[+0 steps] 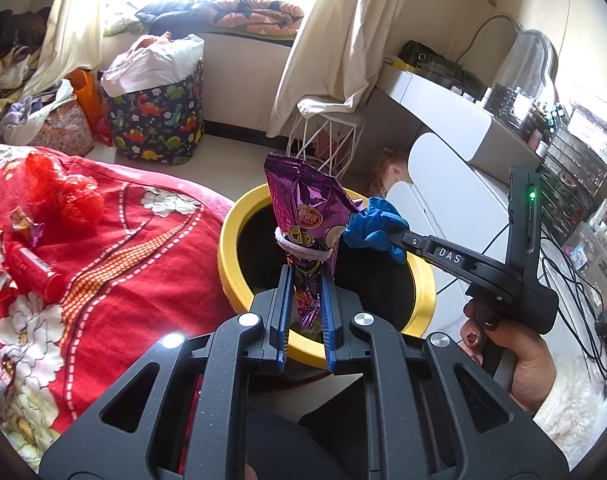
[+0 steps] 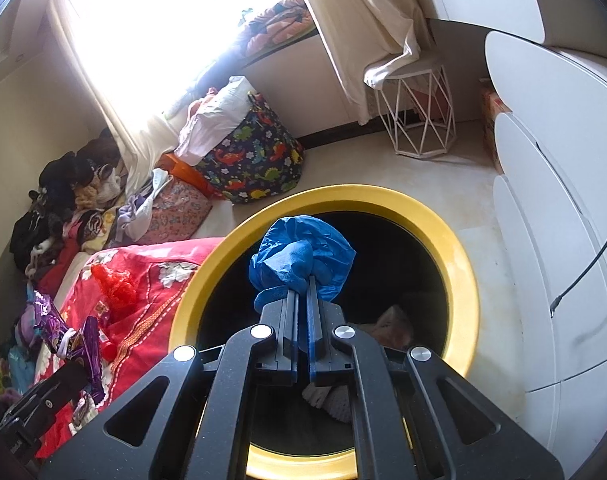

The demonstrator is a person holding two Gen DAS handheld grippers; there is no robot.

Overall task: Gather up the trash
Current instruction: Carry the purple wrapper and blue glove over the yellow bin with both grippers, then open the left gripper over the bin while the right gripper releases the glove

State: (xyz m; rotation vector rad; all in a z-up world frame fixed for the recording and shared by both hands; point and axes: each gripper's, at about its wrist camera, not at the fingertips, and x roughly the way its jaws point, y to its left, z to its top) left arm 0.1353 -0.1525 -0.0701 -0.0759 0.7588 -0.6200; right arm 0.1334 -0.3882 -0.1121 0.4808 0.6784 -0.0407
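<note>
Left gripper (image 1: 305, 276) clamped purple snack bag (image 1: 303, 208); right gripper (image 2: 301, 284) clamped blue glove (image 2: 299, 260), both above yellow-rimmed bin (image 2: 459, 256). Best released well inside the rim.

Hidden and cut off

My left gripper (image 1: 305, 276) covers the purple snack bag's (image 1: 303, 204) lower end; the yellow bin's (image 2: 459, 256) near rim sits behind my right gripper (image 2: 302, 292), its dark contents unreadable.

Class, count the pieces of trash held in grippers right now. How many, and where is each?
2. A purple snack bag in the left gripper and a crumpled blue glove in the right gripper, both over the yellow bin. More trash lies on the red blanket.
</note>
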